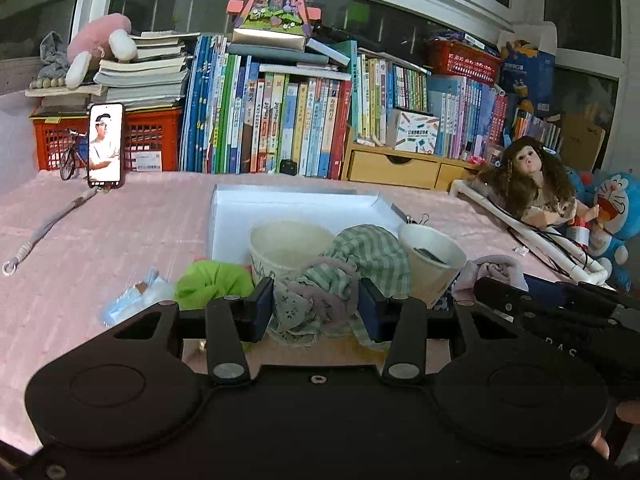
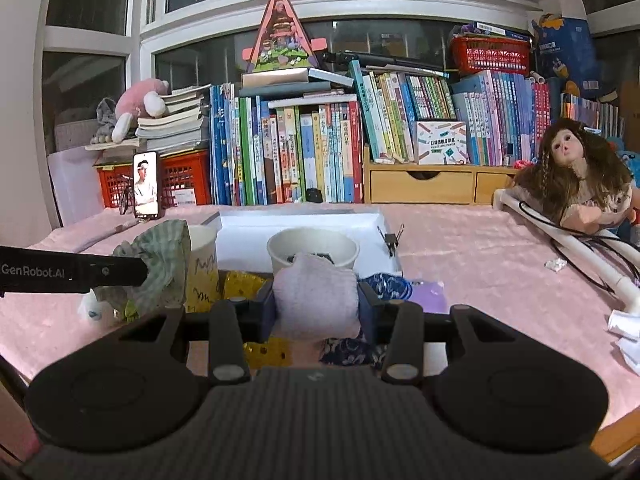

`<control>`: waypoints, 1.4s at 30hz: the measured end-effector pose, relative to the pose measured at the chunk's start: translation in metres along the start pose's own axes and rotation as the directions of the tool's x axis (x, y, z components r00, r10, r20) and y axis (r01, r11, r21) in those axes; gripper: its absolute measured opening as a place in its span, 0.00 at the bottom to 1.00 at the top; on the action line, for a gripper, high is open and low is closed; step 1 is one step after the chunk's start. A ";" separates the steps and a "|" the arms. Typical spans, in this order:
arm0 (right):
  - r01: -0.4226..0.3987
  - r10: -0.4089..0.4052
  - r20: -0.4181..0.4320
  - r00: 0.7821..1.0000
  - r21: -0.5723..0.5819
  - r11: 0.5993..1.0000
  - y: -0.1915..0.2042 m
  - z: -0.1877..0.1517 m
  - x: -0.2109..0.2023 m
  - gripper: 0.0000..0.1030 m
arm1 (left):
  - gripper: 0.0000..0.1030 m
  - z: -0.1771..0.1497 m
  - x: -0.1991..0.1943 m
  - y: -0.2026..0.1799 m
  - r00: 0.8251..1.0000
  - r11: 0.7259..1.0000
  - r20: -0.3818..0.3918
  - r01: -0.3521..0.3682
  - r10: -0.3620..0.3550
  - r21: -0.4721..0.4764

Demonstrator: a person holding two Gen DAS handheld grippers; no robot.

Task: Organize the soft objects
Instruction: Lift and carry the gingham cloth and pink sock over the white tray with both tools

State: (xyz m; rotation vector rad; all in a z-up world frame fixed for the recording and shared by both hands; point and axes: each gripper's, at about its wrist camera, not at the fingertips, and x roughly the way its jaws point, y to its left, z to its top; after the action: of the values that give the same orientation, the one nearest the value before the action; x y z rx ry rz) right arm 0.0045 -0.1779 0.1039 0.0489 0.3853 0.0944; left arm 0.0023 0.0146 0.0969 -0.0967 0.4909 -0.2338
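My left gripper (image 1: 316,306) is shut on a bundle of green-checked and floral cloth (image 1: 352,264), held just in front of two white paper cups (image 1: 288,246) (image 1: 432,260). In the right wrist view the same cloth (image 2: 160,264) hangs from the left gripper's finger beside the left cup (image 2: 202,264). My right gripper (image 2: 318,306) is shut on a pale pink fluffy cloth (image 2: 316,300), right in front of the right cup (image 2: 312,254). A green cloth (image 1: 214,282) lies at the left, and a dark blue floral cloth (image 2: 390,284) and a yellow one (image 2: 242,284) lie under the right gripper.
A shallow white box (image 1: 288,206) lies behind the cups on the pink tablecloth (image 1: 100,224). A phone (image 1: 105,144) stands at the far left, a doll (image 1: 532,180) and white pipe (image 1: 540,240) at the right. Books and red baskets line the back.
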 end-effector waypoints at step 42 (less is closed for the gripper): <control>-0.075 0.108 -0.363 0.926 0.104 0.992 -0.051 0.133 0.197 0.46 | 0.41 0.166 0.235 0.050 0.912 0.995 -0.410 -0.035 -0.005 -0.090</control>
State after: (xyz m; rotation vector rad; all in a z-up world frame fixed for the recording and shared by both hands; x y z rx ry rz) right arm 0.2406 -0.2127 0.1506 0.1378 0.7640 0.1807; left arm 0.2923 0.0116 0.1283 -0.1388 0.9227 -0.2158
